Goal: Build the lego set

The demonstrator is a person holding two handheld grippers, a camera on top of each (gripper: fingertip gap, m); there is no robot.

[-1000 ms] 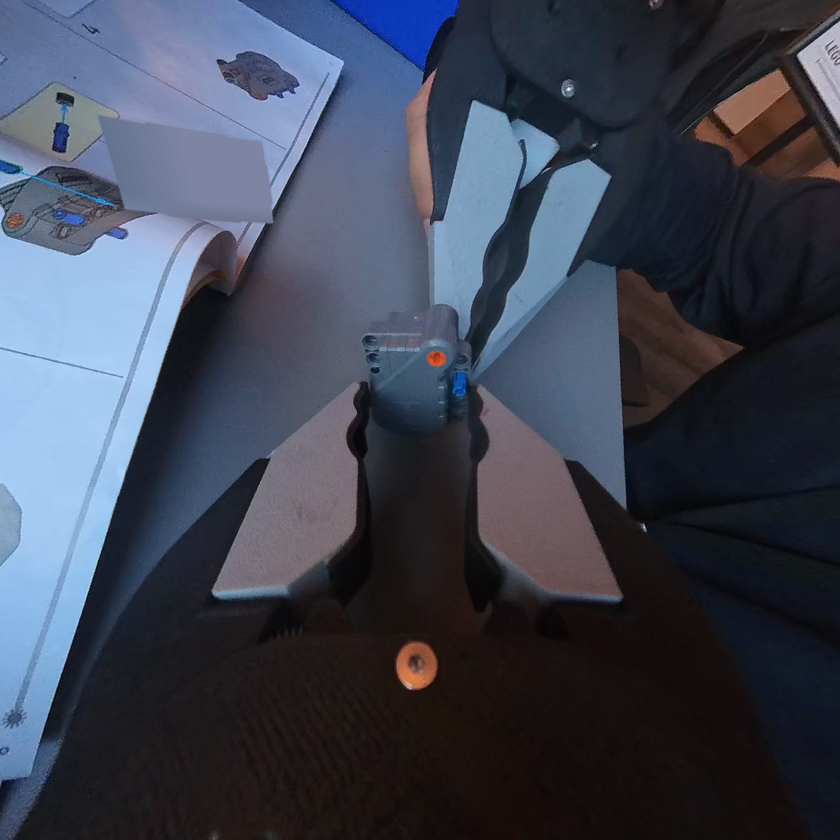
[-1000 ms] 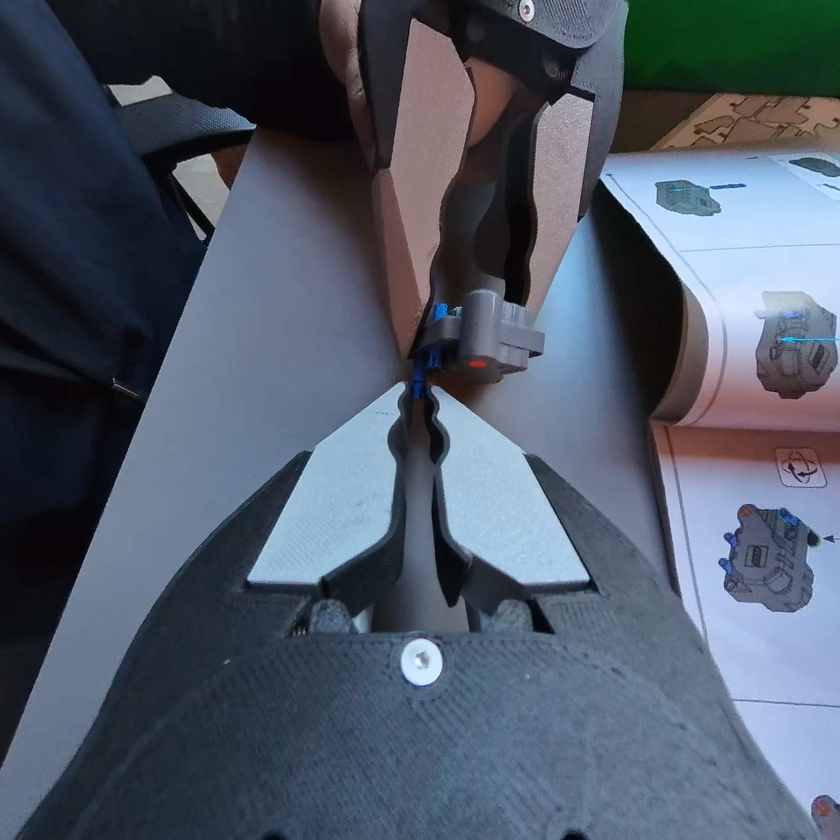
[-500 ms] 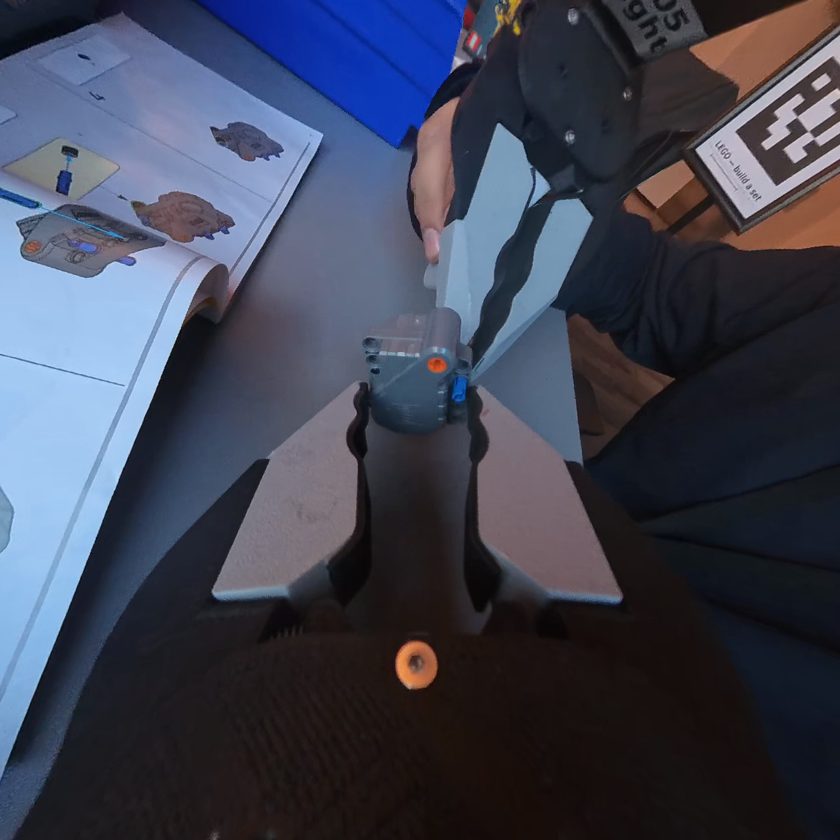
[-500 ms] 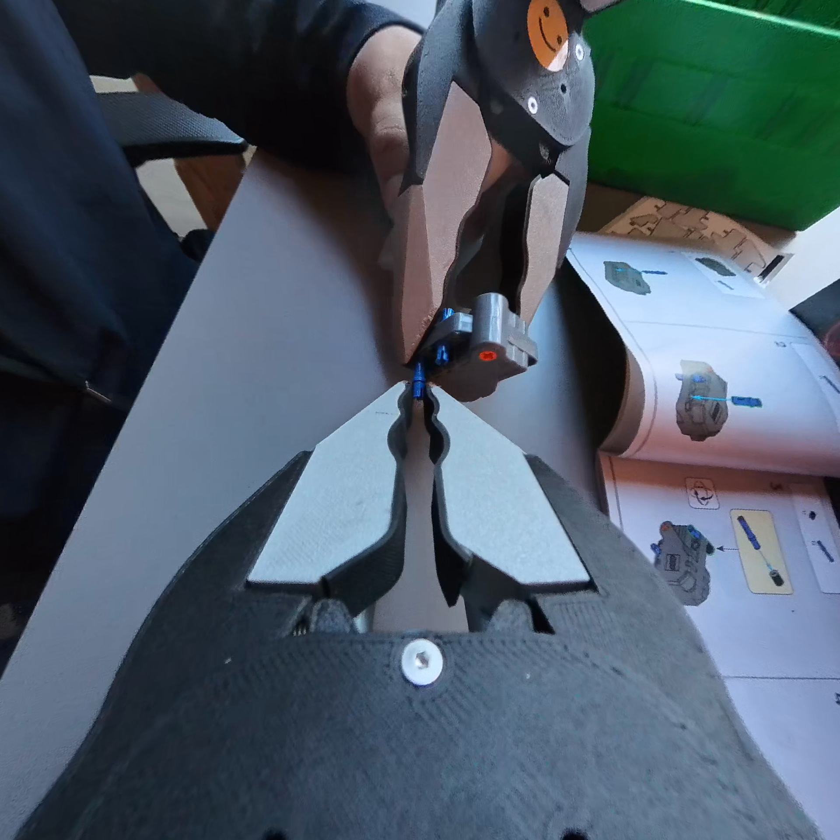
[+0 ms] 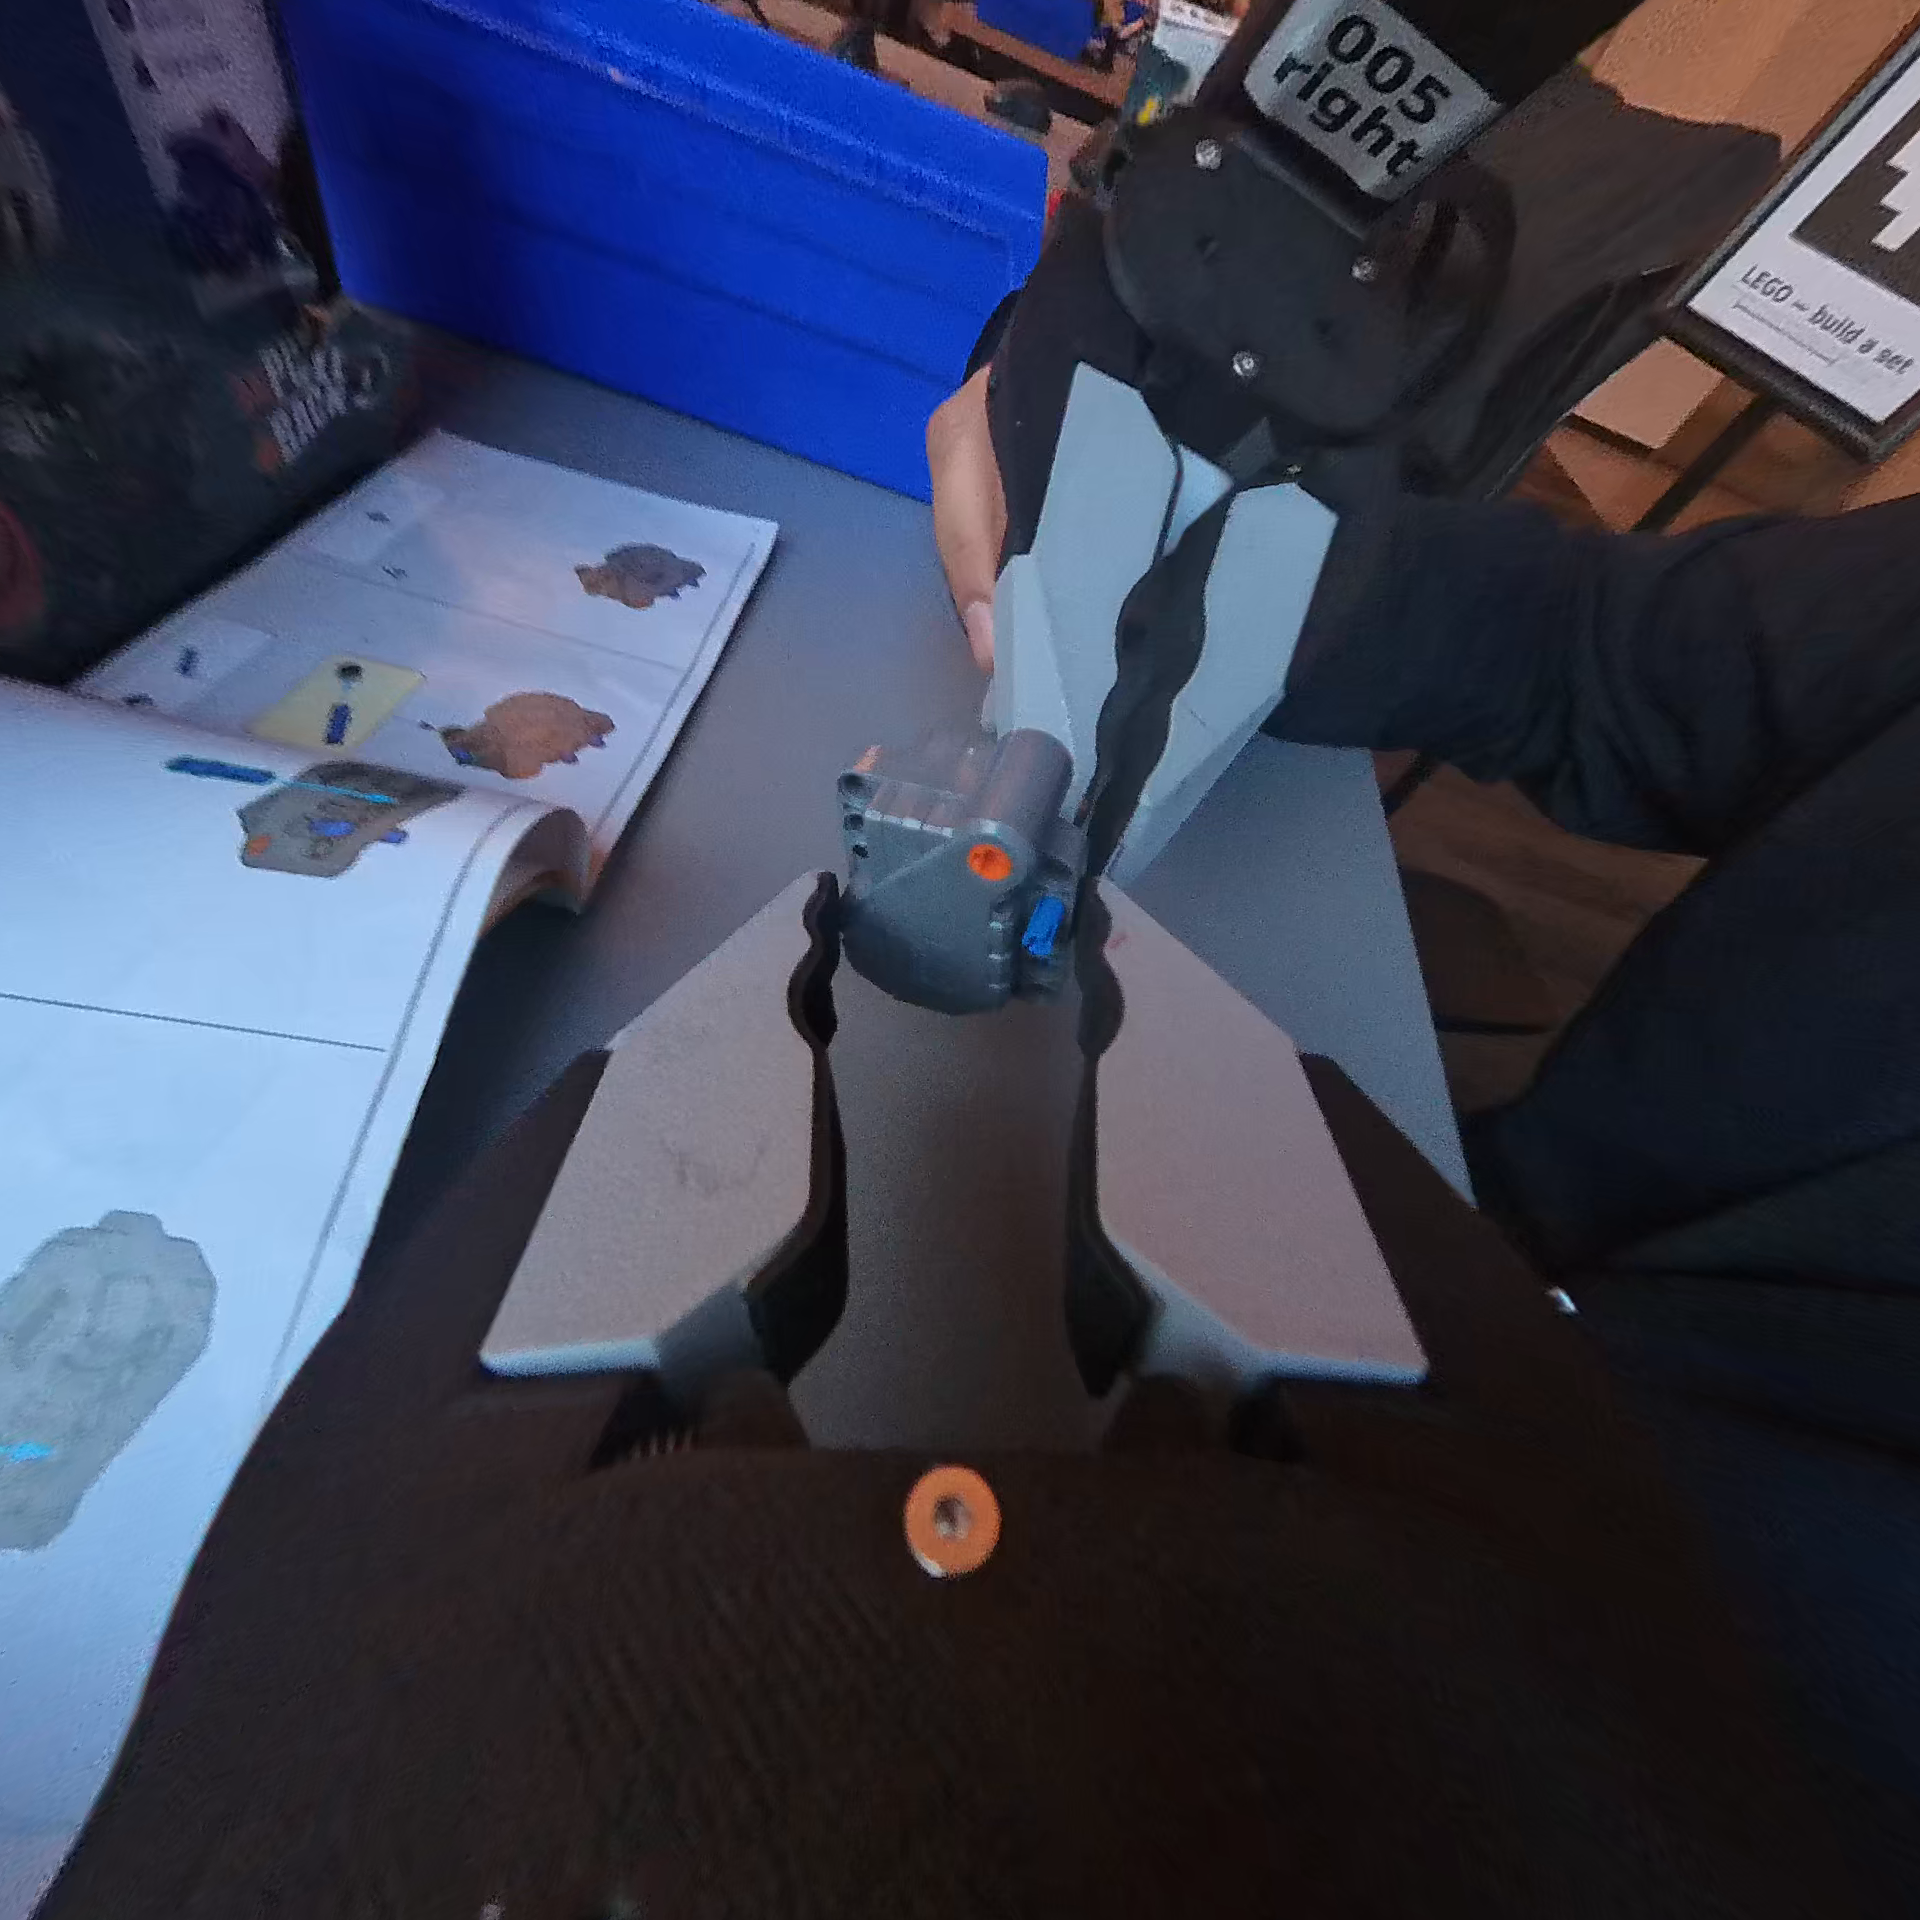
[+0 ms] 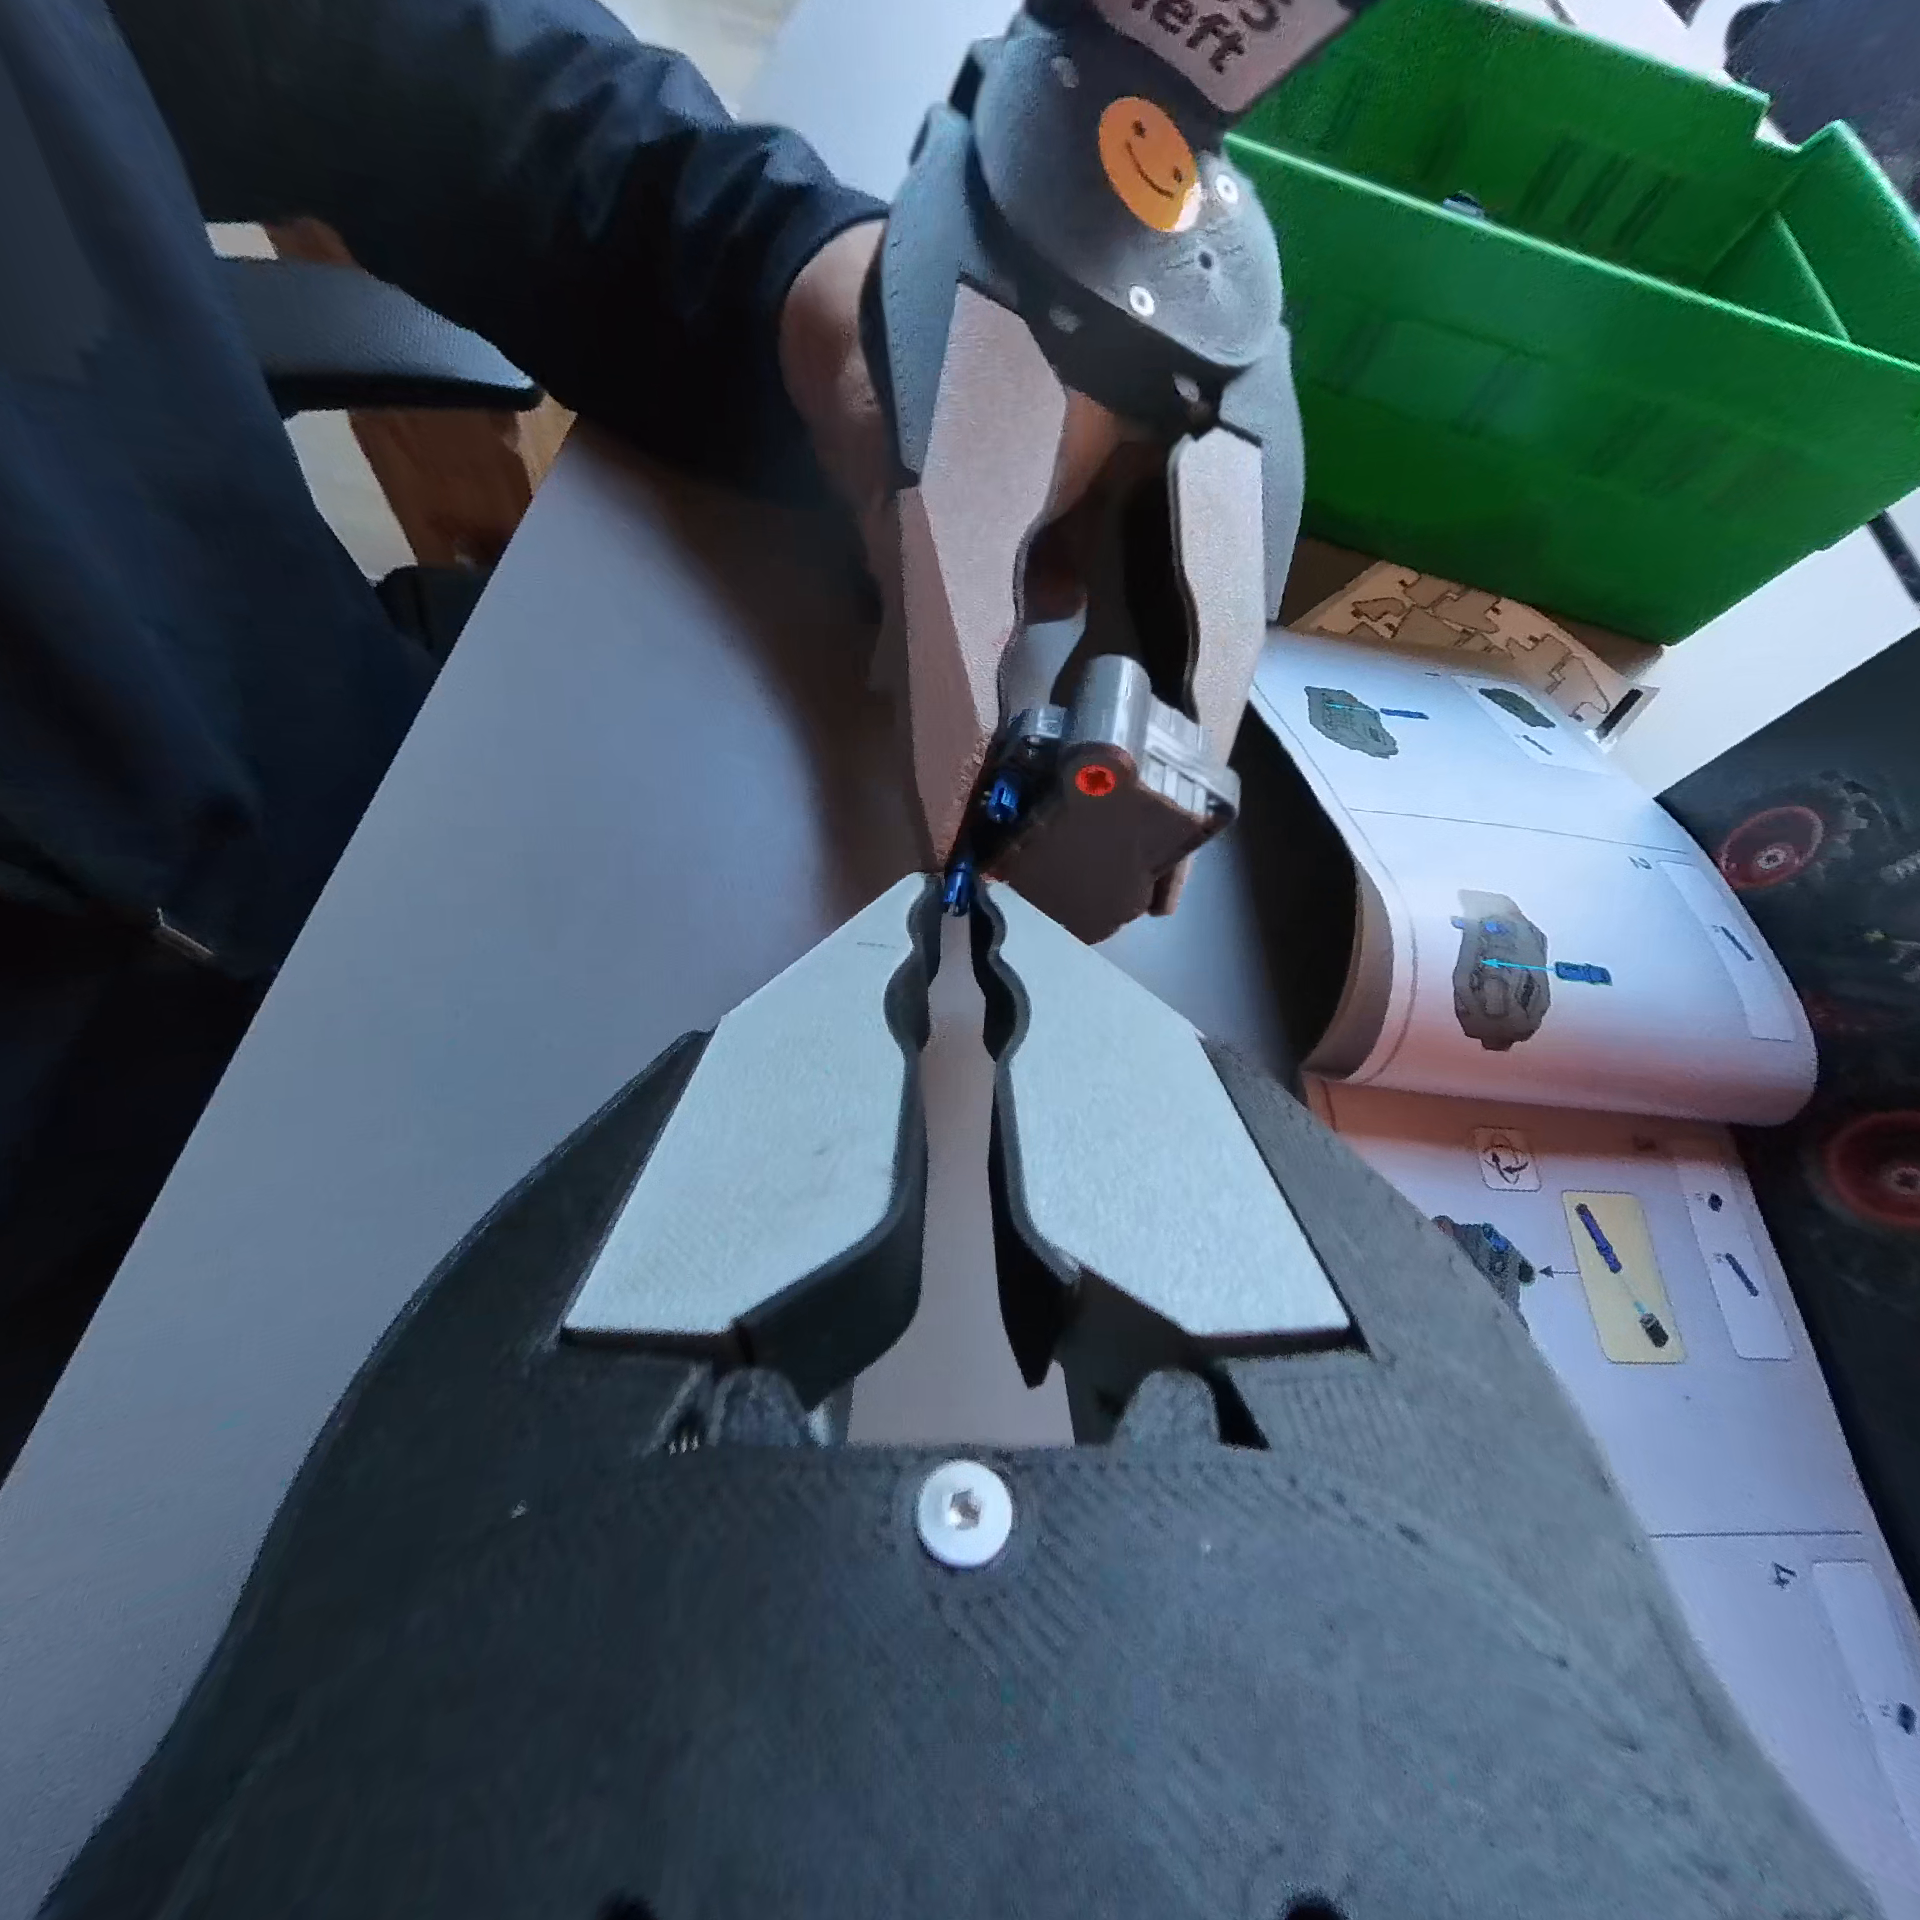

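Left wrist view: the left gripper (image 5: 951, 940) clamps a grey motor block (image 5: 951, 883) above a grey table (image 5: 790, 707); open instruction booklet (image 5: 312, 935) left, blue bin (image 5: 675, 239) far (slightly blurred). Right wrist view: the right gripper (image 6: 958, 902) pinches a blue pin (image 6: 956, 889) touching the block; green bin (image 6: 1558, 364) far right.

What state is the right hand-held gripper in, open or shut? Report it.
Shut. The right hand-held gripper pinches a small blue pin between its fingertips, right beside the grey motor block held by the left hand-held gripper.
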